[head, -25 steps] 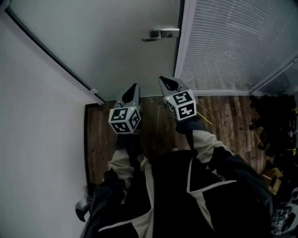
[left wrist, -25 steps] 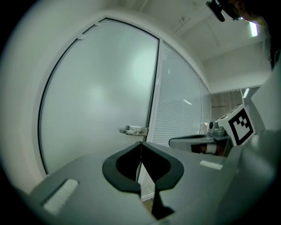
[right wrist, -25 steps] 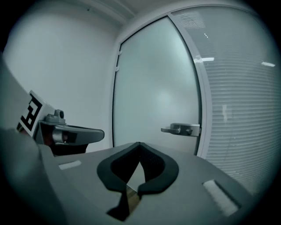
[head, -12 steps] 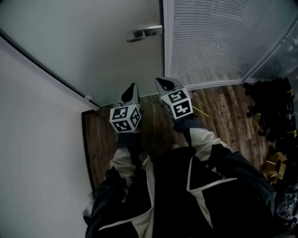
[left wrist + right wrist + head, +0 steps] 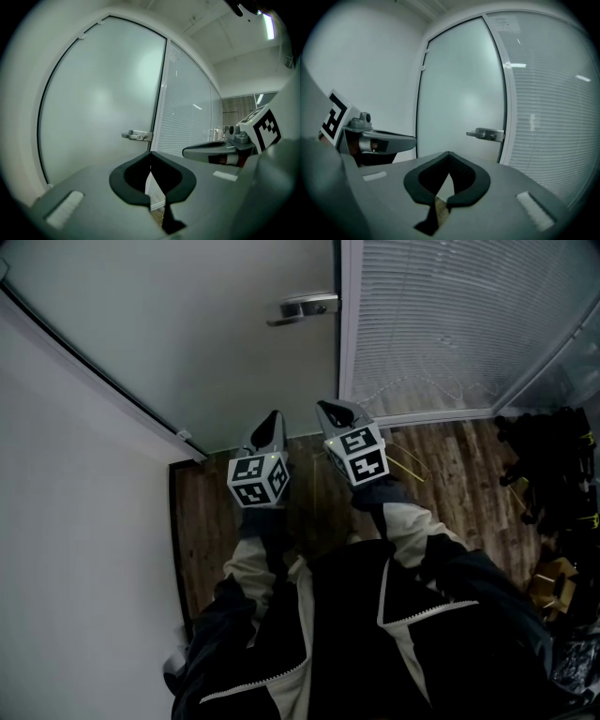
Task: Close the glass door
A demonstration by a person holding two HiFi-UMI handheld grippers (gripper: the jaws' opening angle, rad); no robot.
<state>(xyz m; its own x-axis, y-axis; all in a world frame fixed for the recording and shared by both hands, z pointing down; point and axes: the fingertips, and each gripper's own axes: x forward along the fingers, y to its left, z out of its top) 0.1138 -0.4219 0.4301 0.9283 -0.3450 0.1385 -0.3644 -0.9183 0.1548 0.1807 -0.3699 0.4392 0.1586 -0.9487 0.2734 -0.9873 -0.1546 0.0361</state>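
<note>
Nearest, looking down on a dark jacket (image 5: 375,634) with pale sleeves (image 5: 405,521), standing on wood floor (image 5: 206,521). Just ahead, holding left gripper (image 5: 274,418) and right gripper (image 5: 328,409) side by side, close but apart, both aimed at the door (image 5: 225,334). Checked left in its own view: fingers (image 5: 117,180) pressed tip to tip, nothing between. Same for right: fingers (image 5: 412,185) together, empty. Touching neither door nor handle (image 5: 305,307); well short of both. Beyond the tips, frosted glass, upright, handle side drawn up against the white post (image 5: 344,334), so lying shut in its frame as far as visible; cannot confirm the latch. Lever handle level, mounted near that edge, pointing away from the post. Right of post, fixed glass panel (image 5: 525,381) behind closed blinds (image 5: 450,324). Left of door, plain white wall (image 5: 75,521). Far right on the floor, dark clutter (image 5: 553,465), too dim to identify.
</note>
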